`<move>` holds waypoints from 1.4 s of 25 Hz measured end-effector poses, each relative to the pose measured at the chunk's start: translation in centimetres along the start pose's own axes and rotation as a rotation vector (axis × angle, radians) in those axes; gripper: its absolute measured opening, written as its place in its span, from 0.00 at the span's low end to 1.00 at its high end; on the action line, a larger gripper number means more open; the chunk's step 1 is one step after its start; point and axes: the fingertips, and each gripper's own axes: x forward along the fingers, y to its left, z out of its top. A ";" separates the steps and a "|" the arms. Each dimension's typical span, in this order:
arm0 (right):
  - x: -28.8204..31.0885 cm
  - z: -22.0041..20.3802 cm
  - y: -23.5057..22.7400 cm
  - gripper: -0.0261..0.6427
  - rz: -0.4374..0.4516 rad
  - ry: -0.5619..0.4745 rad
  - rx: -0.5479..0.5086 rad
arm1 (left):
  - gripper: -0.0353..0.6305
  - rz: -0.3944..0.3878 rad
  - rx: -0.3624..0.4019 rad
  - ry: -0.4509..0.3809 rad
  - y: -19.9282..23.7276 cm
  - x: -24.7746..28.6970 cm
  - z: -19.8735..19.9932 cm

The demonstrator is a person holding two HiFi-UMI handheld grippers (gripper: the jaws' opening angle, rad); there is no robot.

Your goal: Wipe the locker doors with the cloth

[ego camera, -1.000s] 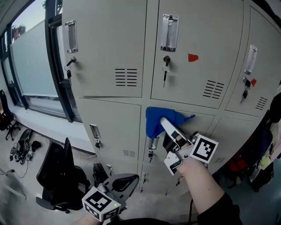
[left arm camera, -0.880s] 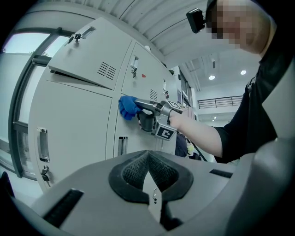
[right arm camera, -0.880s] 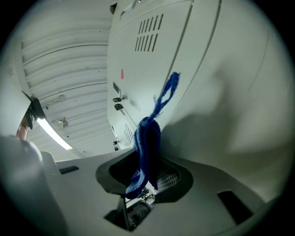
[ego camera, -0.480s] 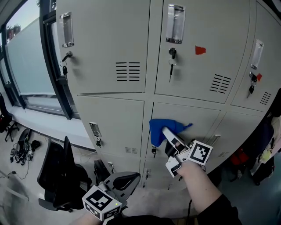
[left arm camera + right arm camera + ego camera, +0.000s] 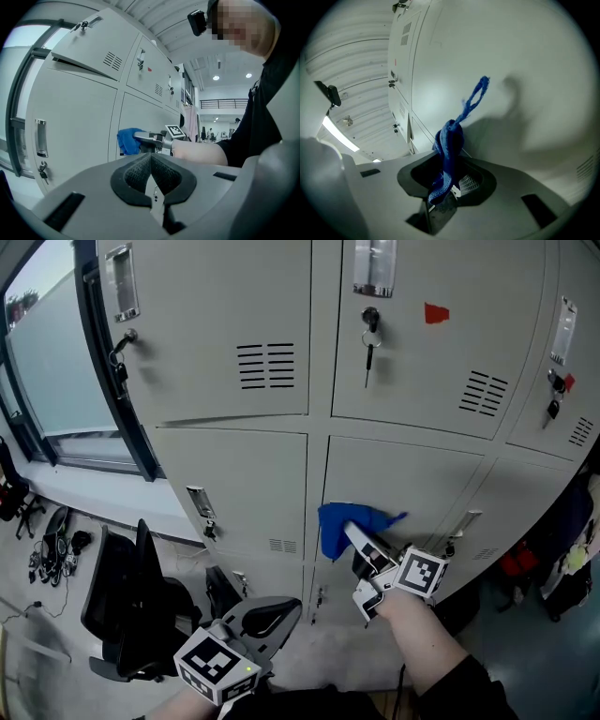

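We have the right gripper (image 5: 353,533) clenched on the blue cloth (image 5: 339,521). Its own view shows a fold of that cloth bunched between the two jaws, with a thin loop sticking up past them. The cloth lies against the lower middle door (image 5: 412,479) of the grey lockers (image 5: 225,296). It sits at that door's left edge, just right of the seam with the neighbouring door, and one corner points off to the right. The marker cube (image 5: 420,575) on this gripper carries only a black-and-white square pattern.

Our left gripper (image 5: 270,613) hangs low and near us, well apart from the lockers. Its jaws are pressed together on nothing, and in its own view the dark pads meet along one seam. Beyond them that view shows the cloth against the door farther off.

On the upper middle door (image 5: 412,324) a small red label (image 5: 436,312) sits to the right of the lock, too small for us to read any writing on it. A key (image 5: 370,341) hangs from that lock beneath a metal handle (image 5: 373,266), and vent slots (image 5: 485,393) are cut into the door's lower right. We cannot make out any brand on the lockers.

A black office chair (image 5: 131,601) stands on the floor at the near left, below a window (image 5: 47,381) that runs along the left side of the lockers.
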 end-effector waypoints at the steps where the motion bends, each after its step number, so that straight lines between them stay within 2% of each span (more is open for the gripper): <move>1: -0.2 -0.6 -0.6 0.18 -0.016 0.012 0.012 | 0.06 -0.001 0.002 0.003 0.0 0.0 -0.1; 5: -0.9 -2.7 -3.5 0.18 -0.081 0.051 0.046 | 0.06 -0.008 0.007 0.010 -0.1 0.2 -0.1; 12: -1.3 -4.4 -5.5 0.18 -0.111 0.079 0.080 | 0.06 -0.021 0.006 0.018 -0.7 0.8 -0.3; 15: -1.5 -4.1 -4.5 0.18 -0.106 0.087 0.086 | 0.06 -0.027 0.013 0.017 -0.9 0.8 -0.5; 26: -2.3 3.9 6.0 0.18 0.080 0.015 -0.027 | 0.06 -0.078 0.049 -0.006 -2.3 1.6 0.5; 35: -2.4 11.5 10.3 0.18 0.141 -0.069 -0.151 | 0.06 -0.112 0.057 -0.009 -3.3 2.5 0.9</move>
